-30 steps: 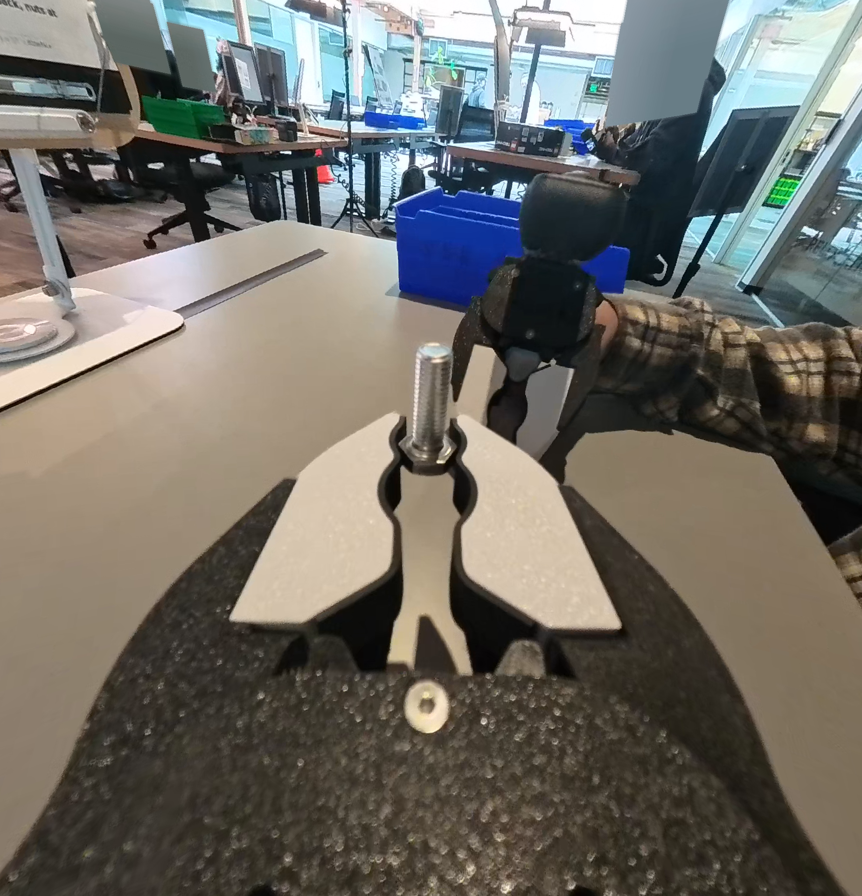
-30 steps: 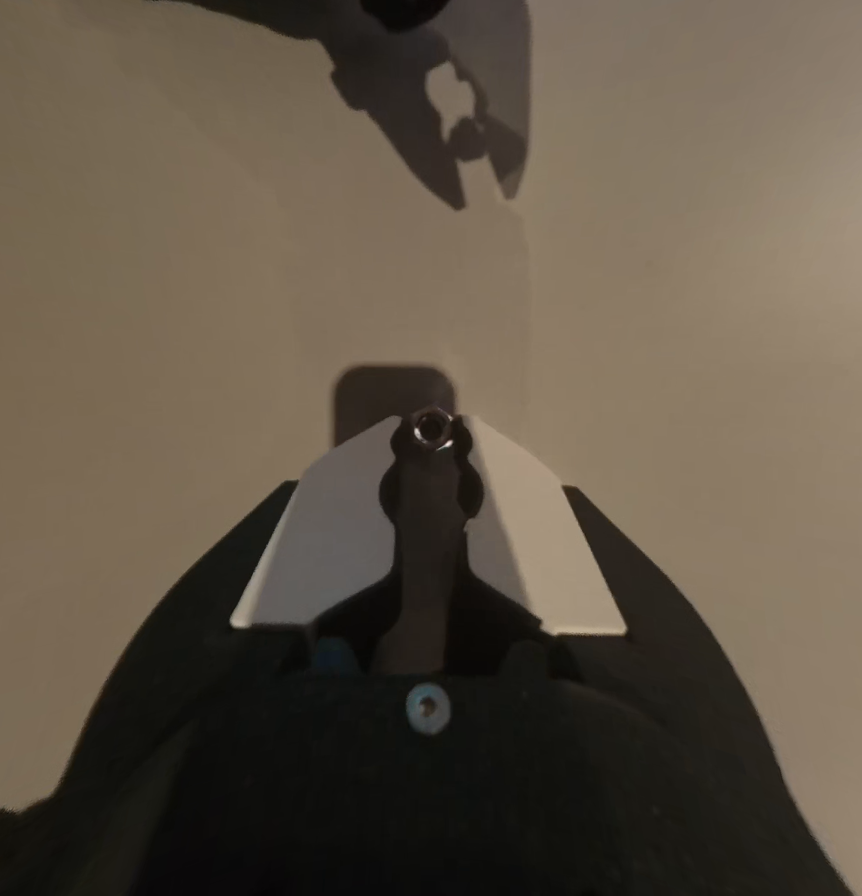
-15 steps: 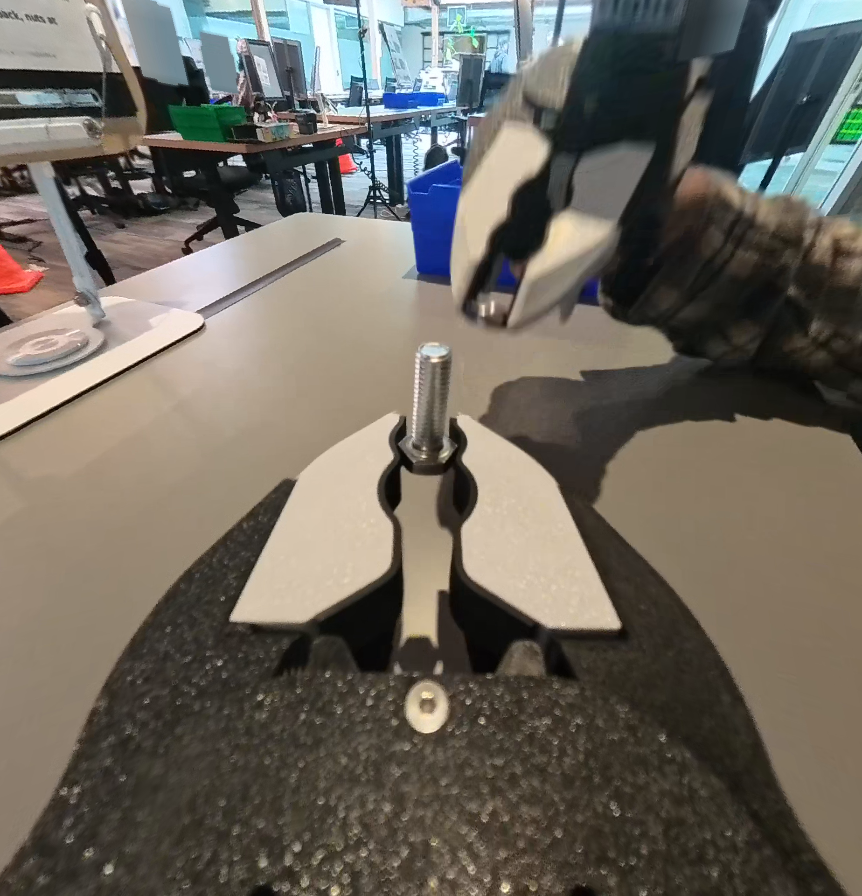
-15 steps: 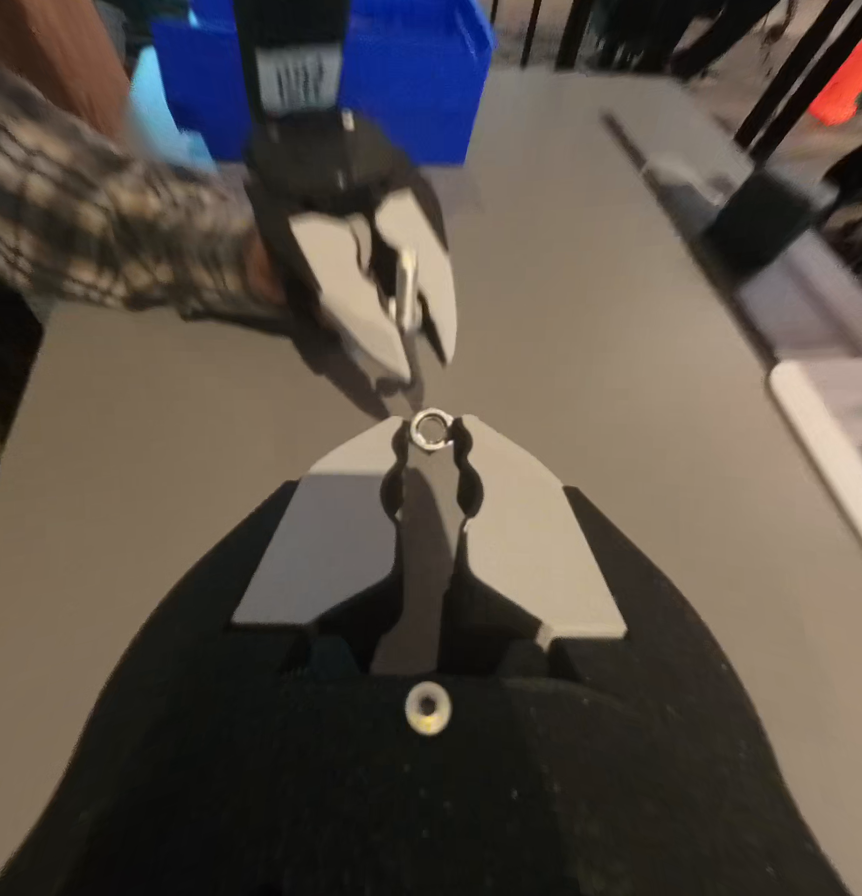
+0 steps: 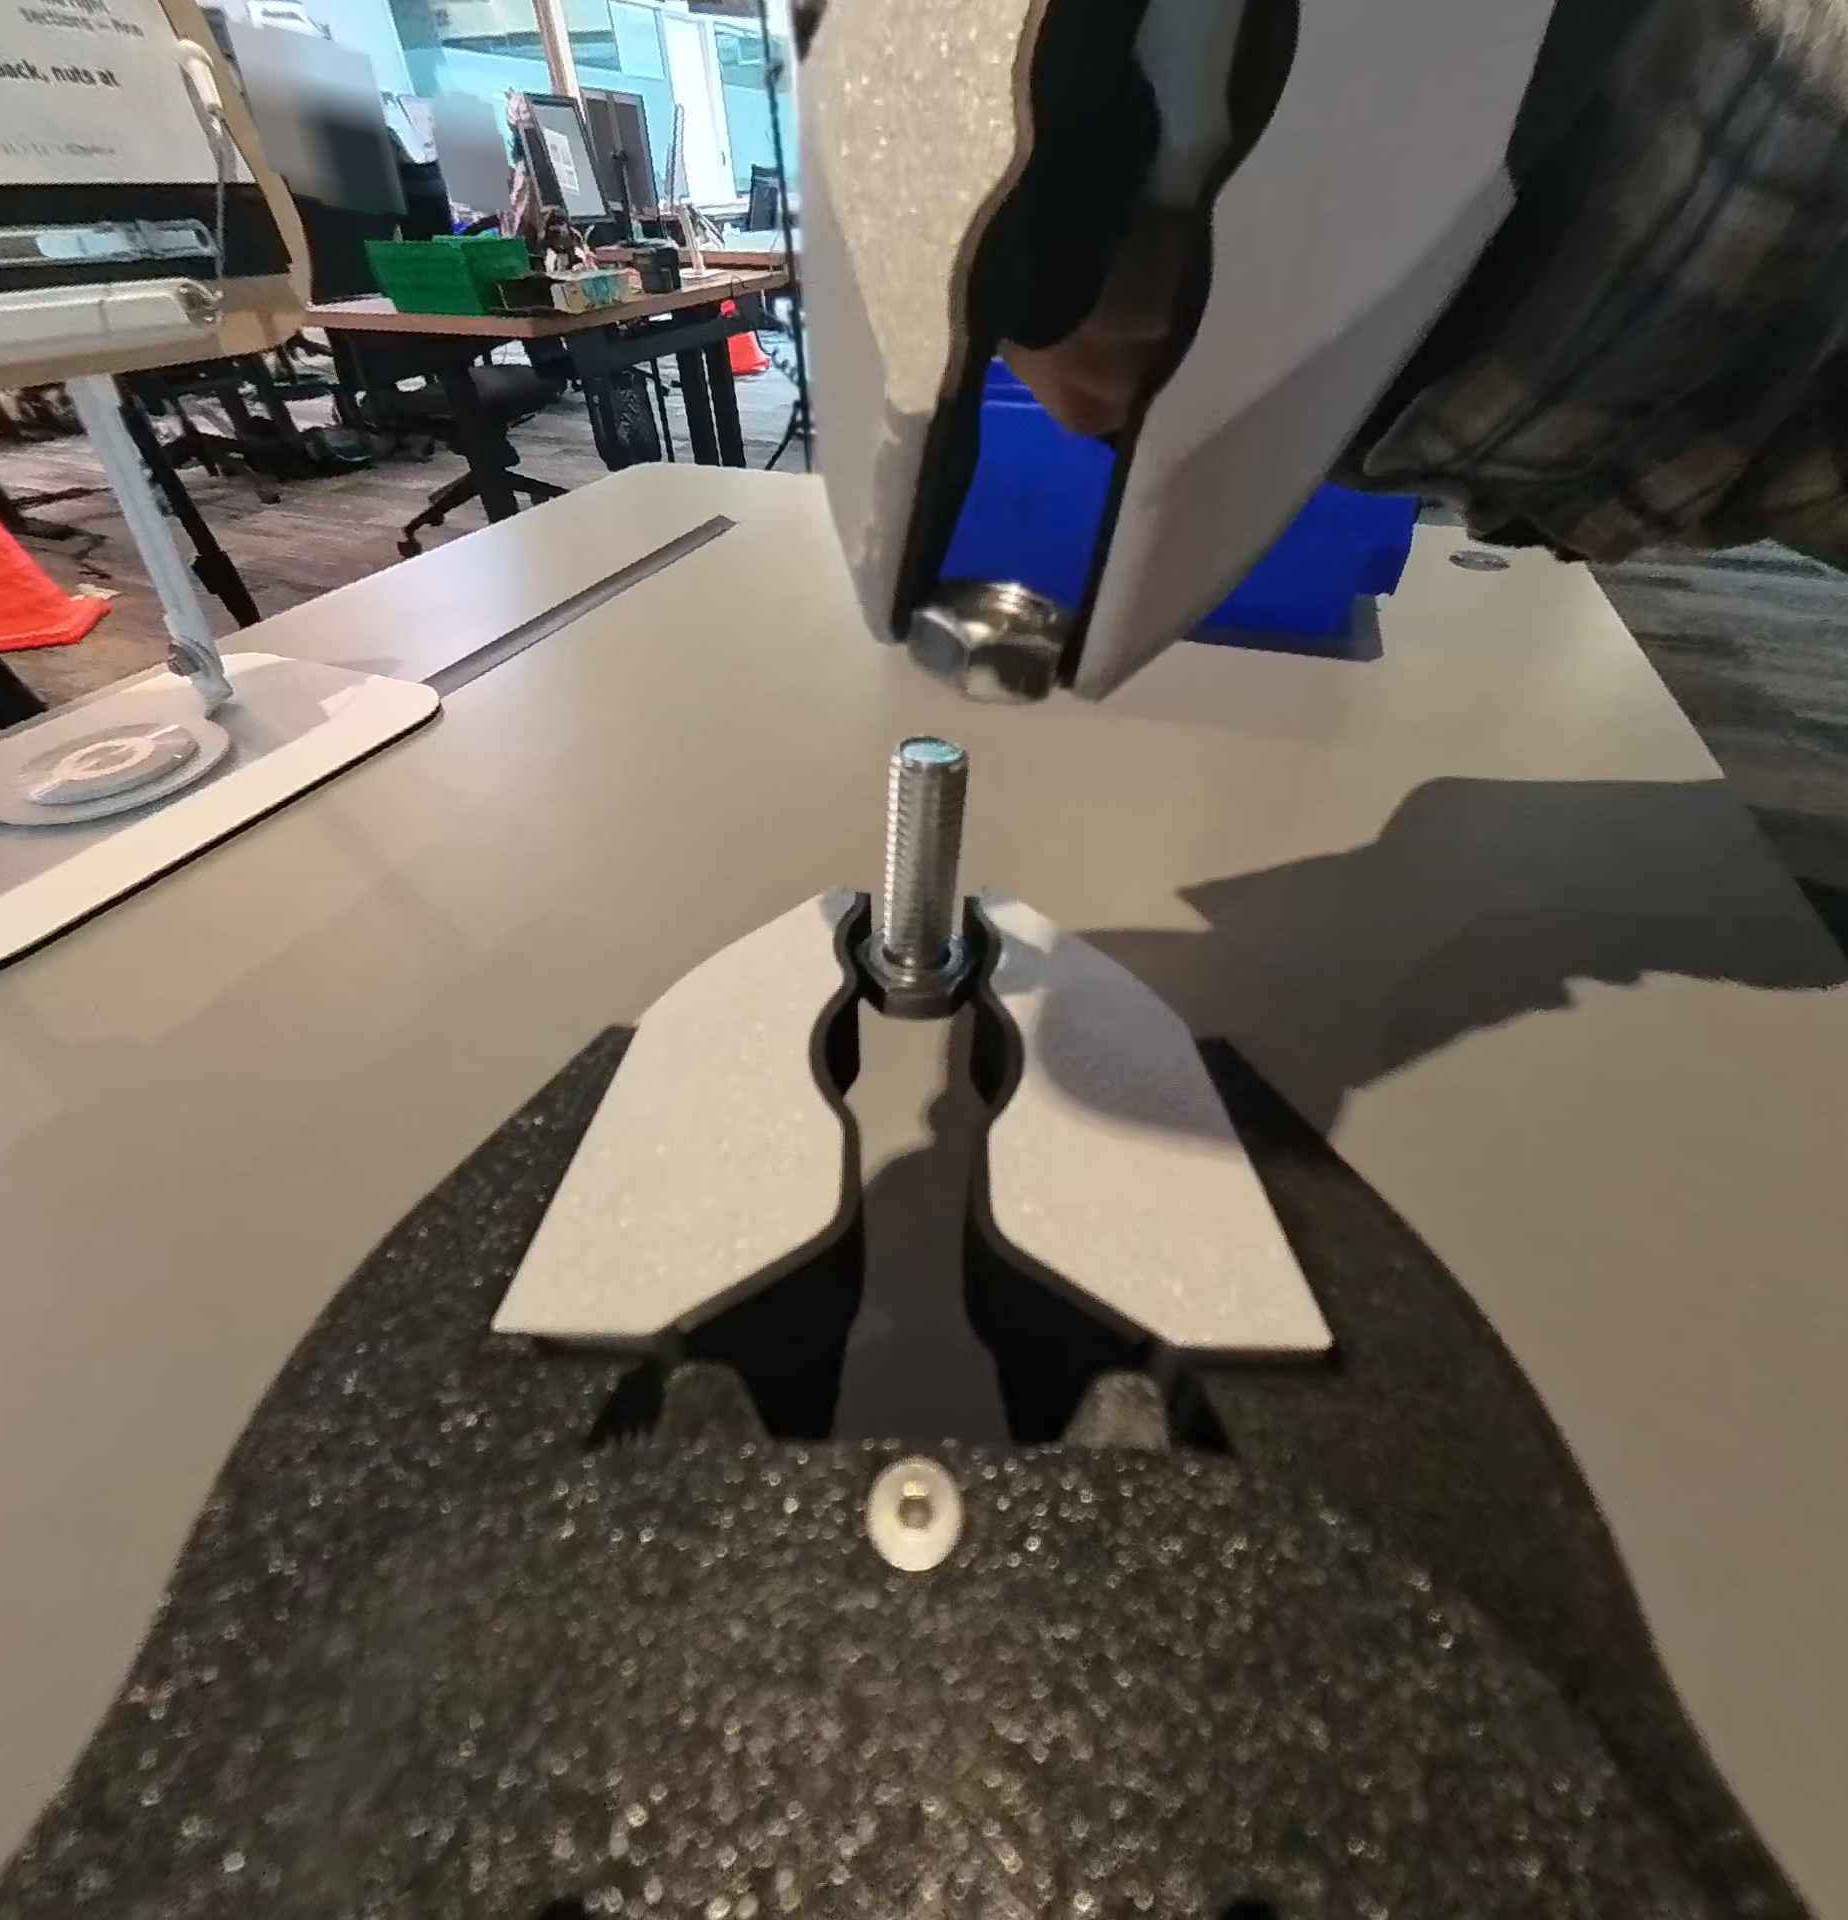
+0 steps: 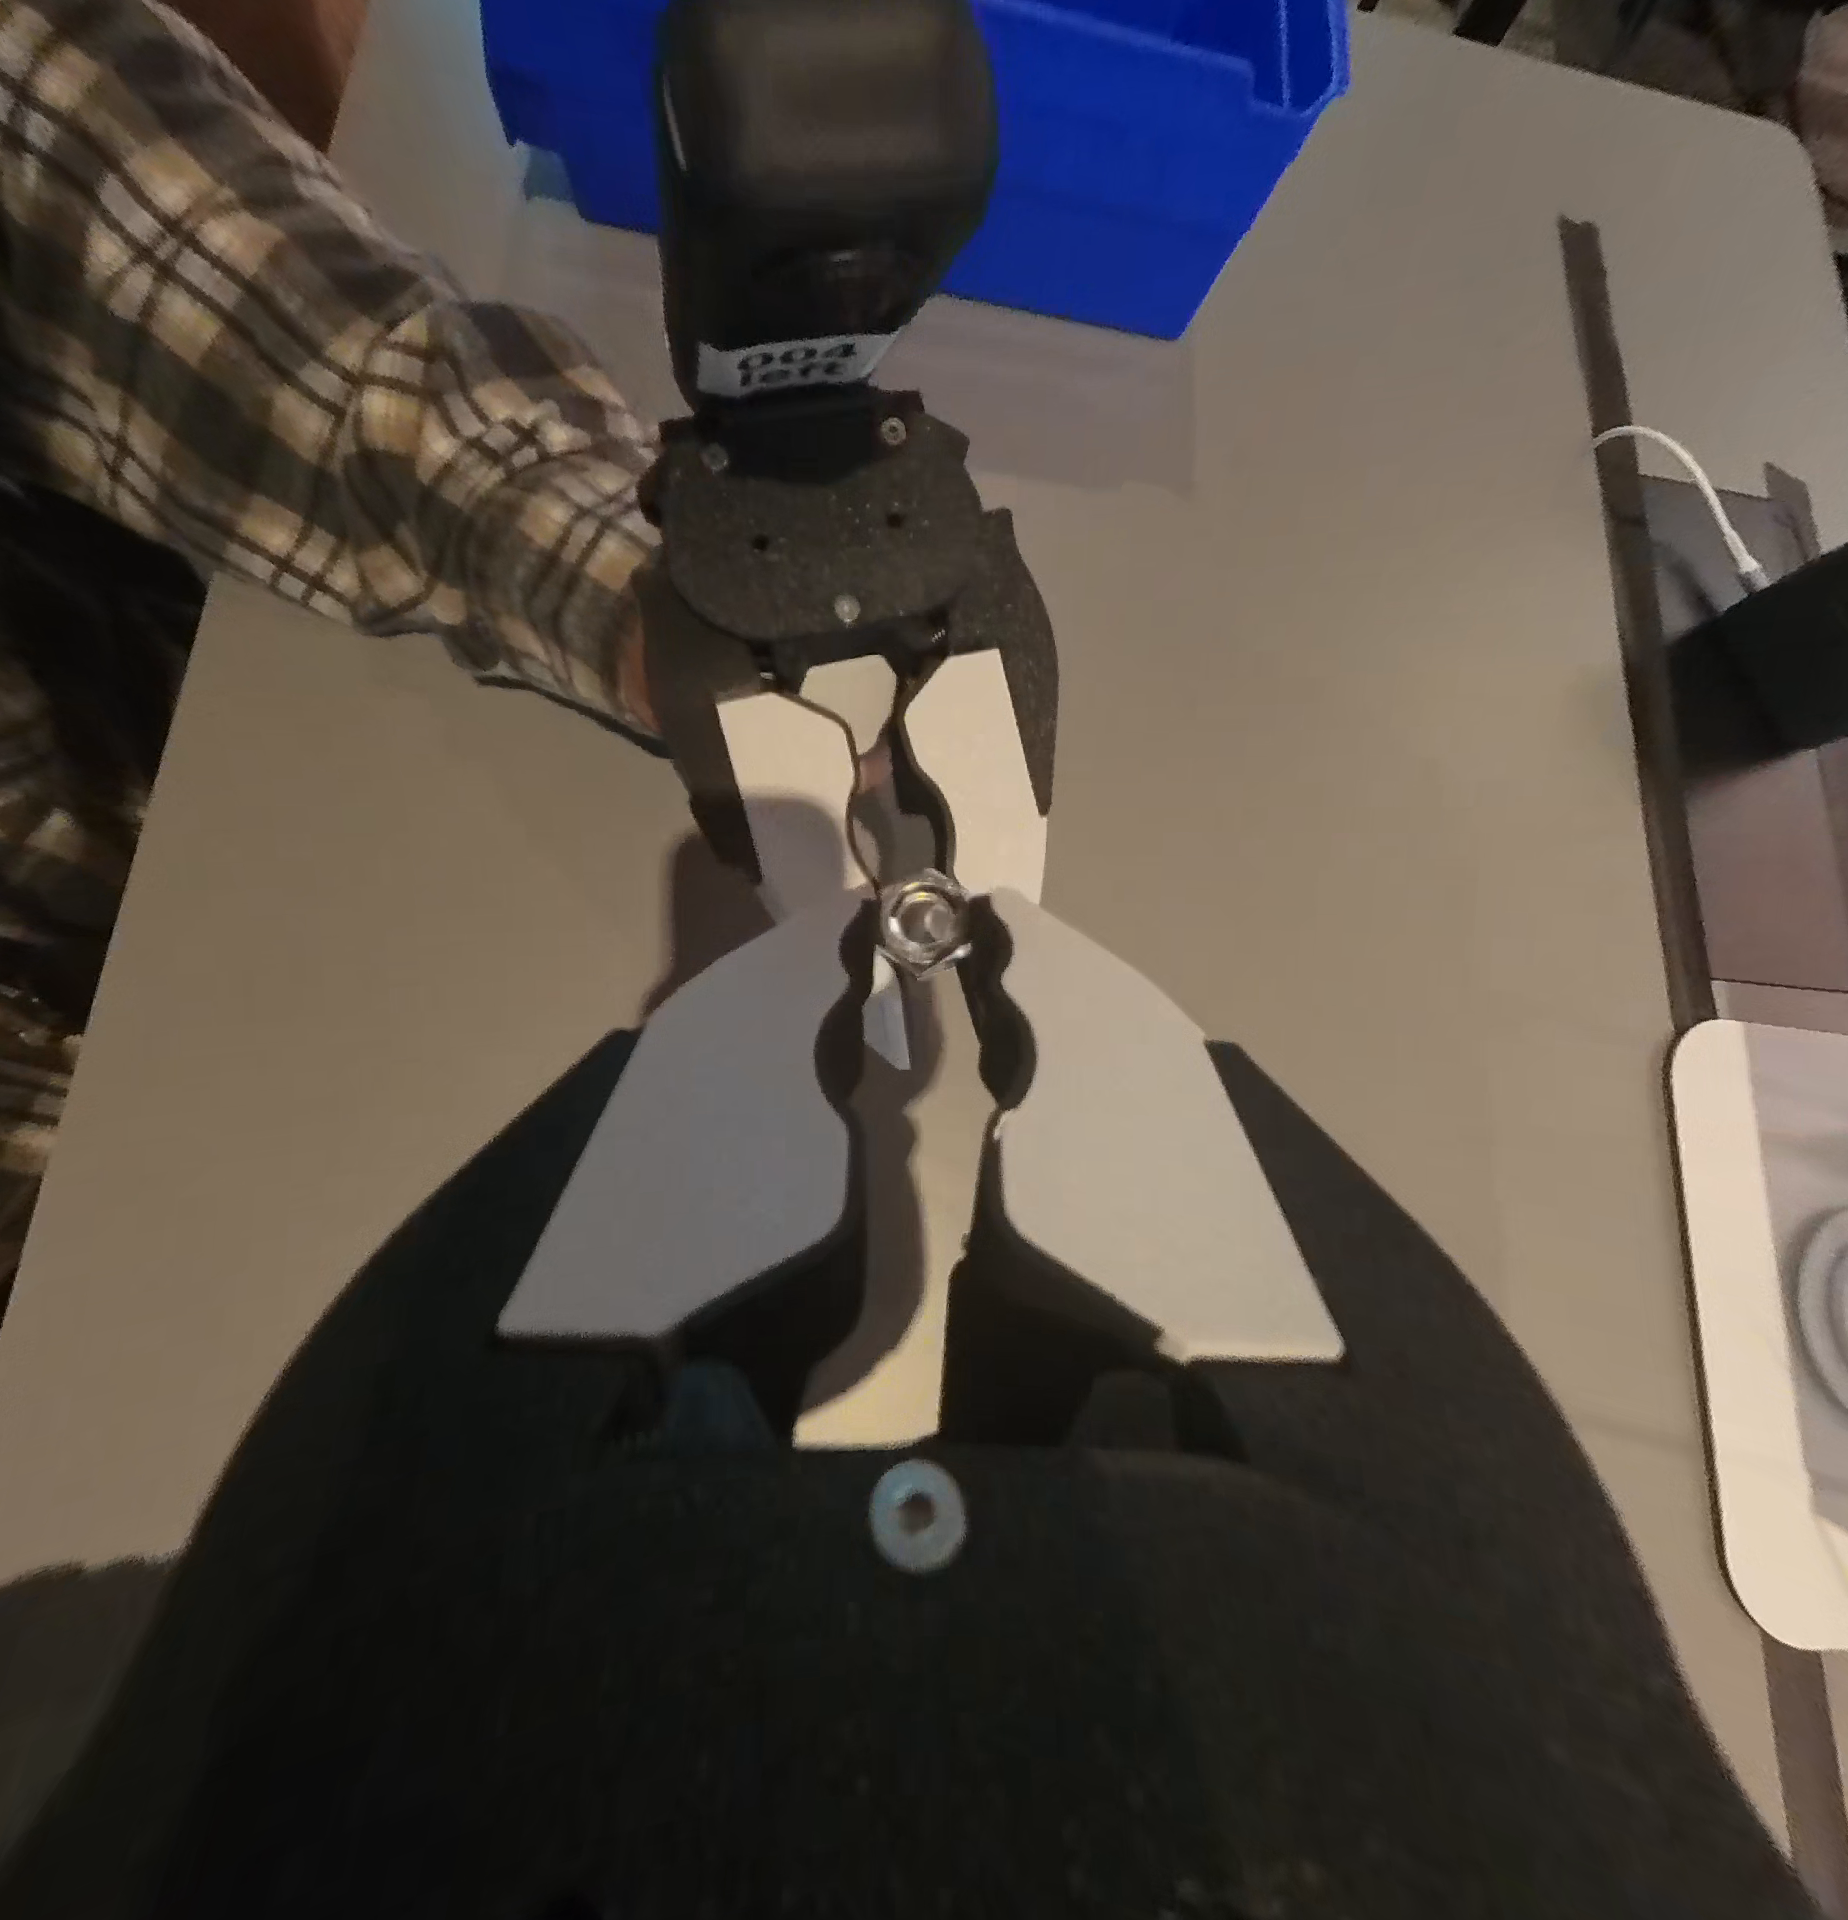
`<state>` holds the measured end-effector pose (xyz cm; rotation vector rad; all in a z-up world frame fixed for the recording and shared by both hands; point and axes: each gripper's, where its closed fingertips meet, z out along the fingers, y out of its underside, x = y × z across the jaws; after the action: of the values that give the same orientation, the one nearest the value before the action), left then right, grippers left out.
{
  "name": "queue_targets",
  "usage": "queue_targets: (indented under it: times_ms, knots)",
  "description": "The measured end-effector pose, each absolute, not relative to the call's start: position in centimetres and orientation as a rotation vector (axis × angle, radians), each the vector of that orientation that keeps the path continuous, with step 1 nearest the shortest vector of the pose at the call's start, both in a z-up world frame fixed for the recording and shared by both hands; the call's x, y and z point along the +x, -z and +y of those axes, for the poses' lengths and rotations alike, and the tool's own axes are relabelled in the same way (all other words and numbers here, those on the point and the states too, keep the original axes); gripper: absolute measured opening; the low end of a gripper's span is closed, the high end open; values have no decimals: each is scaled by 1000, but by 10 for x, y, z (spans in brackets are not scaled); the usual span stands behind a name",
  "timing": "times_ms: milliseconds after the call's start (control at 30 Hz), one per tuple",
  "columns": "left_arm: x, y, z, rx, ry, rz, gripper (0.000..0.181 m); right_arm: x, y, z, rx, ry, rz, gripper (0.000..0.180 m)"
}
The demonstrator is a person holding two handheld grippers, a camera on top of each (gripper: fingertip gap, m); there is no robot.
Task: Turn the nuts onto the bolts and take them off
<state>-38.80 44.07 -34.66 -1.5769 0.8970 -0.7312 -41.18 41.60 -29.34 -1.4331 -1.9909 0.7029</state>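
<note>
The silver threaded steel bolt (image 5: 926,844) stands upright, long axis vertical, its hex head clamped at the tips of the left gripper (image 5: 918,971) just above the grey tabletop (image 5: 400,997). The silver steel hex nut (image 5: 987,646) hangs directly above the bolt's tip and slightly right, apart from it, pinched flat in the right gripper (image 6: 918,940), which points straight down. Seating it likely needs a small leftward shift, then a descent

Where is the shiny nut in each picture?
Left wrist view: the nut is upper middle, pinched in the right gripper just above the upright bolt.
Right wrist view: the nut sits at the centre, between this gripper's own fingers.
Shared landmark: the blue bin.
</note>
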Motion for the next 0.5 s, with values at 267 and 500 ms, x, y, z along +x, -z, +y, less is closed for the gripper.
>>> queue_targets:
  times_ms: [267,500]
  knots:
    - [-383,352,439,-1598,620,958,16,-407,307,417,-1487,-630,-2104,17]
    - [-389,344,441,-1598,607,902,16,-412,299,421,-1536,-774,-1910,17]
